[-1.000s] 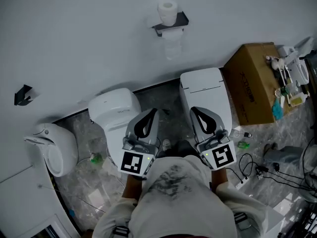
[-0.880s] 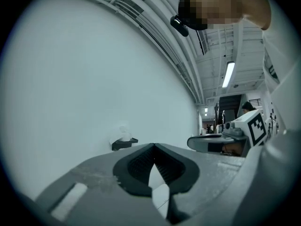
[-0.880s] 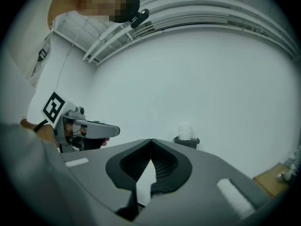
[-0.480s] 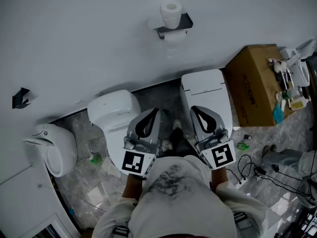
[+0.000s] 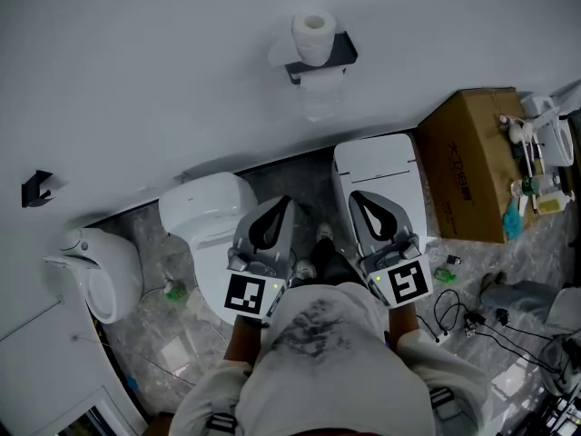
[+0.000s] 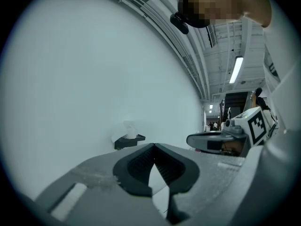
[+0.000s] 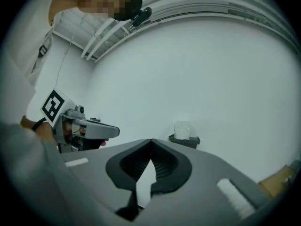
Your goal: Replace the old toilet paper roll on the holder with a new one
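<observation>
- Zero progress on the swap, judging by the layout: nothing grabbed, nothing pulled off the holder (image 5: 322, 60) yet.
- Left gripper (image 5: 284, 202): clenched tight, tip to tip, nothing btwn. Same deal w/ right gripper (image 5: 355, 196), pinched closed on thin air.
- Both held level out front of the chest, aimed at the white wall (image 5: 136, 80), well apart from the holder.
- Fresh-looking toilet paper roll (image 5: 313, 34): upright on top of the holder's dark shelf, high on that wall.
- Right under the shelf: pale shape (image 5: 320, 91), prob the old roll, but too washed out to call for sure.
- Left to do, imo: basically everything. Walk up, strip the old roll, grab the new one, slide it on.
- Containers: cardboard box (image 5: 467, 166) on the floor (image 5: 292, 175) at right, just beside the right toilet (image 5: 377, 171). Small bottles & odd bits (image 5: 531, 166) clustered along its far side; can't tell if on it or next to it. No view inside.
- Right toilet & left toilet (image 5: 204, 212): both w/ lids down by the look of it, so no peek into either bowl.
- White wall fixture (image 5: 95, 271) at far left, maybe a urinal; nothing visible in it from here.
</observation>
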Motion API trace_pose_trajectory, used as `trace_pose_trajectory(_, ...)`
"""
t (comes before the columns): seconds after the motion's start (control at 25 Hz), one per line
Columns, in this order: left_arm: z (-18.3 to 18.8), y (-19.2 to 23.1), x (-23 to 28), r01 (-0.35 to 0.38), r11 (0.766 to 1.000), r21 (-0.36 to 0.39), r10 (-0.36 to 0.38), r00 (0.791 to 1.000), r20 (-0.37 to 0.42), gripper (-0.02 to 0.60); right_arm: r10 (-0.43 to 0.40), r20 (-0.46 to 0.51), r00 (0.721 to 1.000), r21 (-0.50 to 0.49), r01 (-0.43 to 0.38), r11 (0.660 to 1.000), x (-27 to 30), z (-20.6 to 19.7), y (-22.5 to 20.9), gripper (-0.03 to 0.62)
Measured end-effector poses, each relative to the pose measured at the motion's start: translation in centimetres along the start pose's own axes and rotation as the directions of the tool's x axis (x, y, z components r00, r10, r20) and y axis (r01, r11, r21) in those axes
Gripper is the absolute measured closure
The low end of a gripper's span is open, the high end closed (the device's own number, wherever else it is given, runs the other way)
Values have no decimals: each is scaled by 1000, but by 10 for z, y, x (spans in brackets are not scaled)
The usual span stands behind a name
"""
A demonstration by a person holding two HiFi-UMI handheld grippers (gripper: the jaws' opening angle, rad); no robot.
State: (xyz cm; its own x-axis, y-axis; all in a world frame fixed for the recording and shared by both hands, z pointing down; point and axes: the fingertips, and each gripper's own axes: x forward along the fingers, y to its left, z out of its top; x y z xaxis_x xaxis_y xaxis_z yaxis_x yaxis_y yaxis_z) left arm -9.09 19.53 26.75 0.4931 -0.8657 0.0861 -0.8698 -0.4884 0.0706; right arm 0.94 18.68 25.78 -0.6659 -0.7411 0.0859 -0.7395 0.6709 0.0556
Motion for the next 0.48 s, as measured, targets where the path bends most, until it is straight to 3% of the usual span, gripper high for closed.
trace_pose_trajectory(0.48,-1,17,73,-58,998,0,58,997,-46,580,40,-22,999,3,-40,999,41,-10,-67,592)
